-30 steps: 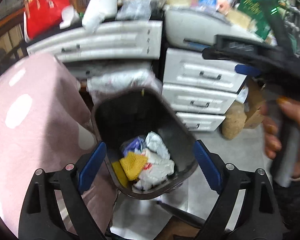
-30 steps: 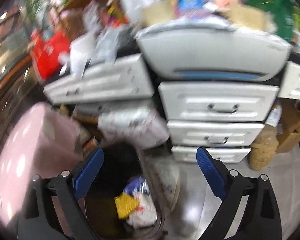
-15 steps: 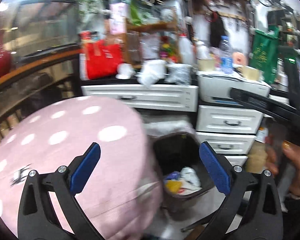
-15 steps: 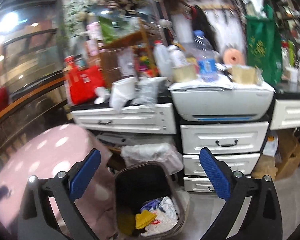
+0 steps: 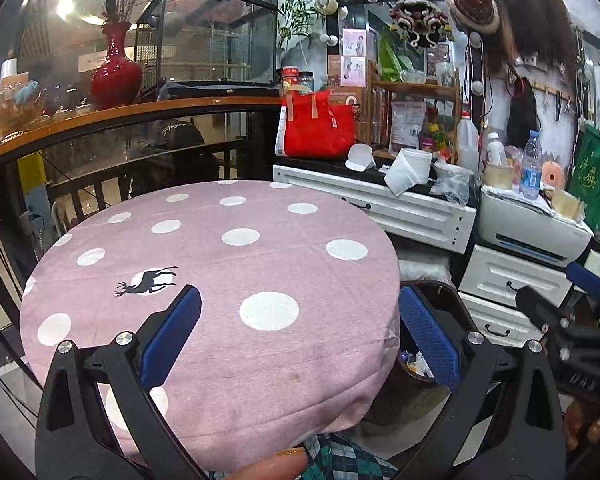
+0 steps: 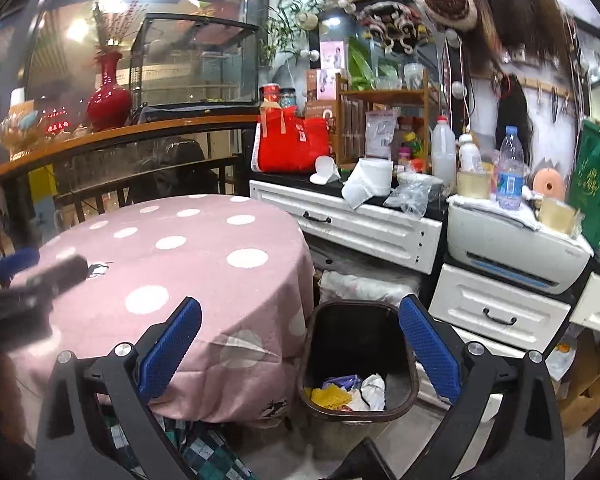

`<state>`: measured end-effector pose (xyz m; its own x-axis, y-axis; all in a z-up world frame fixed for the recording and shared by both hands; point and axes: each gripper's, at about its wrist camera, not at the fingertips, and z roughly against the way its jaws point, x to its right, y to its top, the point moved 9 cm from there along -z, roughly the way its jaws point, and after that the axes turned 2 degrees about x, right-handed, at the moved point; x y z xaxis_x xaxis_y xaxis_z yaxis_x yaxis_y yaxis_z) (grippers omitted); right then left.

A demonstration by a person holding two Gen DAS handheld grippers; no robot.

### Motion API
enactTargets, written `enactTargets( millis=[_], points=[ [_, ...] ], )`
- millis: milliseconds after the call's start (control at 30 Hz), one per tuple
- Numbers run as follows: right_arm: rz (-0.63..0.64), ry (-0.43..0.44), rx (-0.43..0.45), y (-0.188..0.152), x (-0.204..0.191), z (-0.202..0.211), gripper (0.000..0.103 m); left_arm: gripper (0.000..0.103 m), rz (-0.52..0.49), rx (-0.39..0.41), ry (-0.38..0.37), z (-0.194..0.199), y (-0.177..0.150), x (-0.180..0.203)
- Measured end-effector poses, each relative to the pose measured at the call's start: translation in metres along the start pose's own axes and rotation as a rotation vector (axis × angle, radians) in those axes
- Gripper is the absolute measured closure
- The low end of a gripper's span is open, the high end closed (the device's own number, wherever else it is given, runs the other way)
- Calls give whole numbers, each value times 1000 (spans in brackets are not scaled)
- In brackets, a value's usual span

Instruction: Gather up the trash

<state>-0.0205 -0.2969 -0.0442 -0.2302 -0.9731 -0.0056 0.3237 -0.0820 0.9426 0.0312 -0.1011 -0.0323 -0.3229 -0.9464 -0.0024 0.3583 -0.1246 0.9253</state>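
Trash bin [image 6: 356, 364] on floor, just right of the pink tabletop [image 6: 172, 264]; holds crumpled paper [image 6: 374, 390] and a yellow scrap [image 6: 330, 394] (low in bin). Drawers [image 6: 496, 312] close behind. Left gripper [image 5: 300, 340] spread, empty, over tabletop; right gripper [image 6: 300, 344] spread, empty.

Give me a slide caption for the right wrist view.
Open right gripper above dark trash bin holding crumpled waste beside pink polka-dot table.
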Motion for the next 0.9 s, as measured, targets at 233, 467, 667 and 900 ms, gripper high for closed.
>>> enactTargets(
  millis=[233, 467, 667, 900],
  points=[
    [14, 8, 63, 4, -11, 19, 6, 6, -35, 40, 2, 15, 2, 6],
    [7, -11, 111, 9, -6, 29, 5, 6, -34, 71, 3, 22, 4, 8],
    [7, -11, 102, 7, -6, 28, 5, 6, -46, 70, 5, 21, 2, 11],
    [14, -6, 99, 4, -9, 28, 6, 6, -38, 58, 0, 18, 0, 10]
  ],
)
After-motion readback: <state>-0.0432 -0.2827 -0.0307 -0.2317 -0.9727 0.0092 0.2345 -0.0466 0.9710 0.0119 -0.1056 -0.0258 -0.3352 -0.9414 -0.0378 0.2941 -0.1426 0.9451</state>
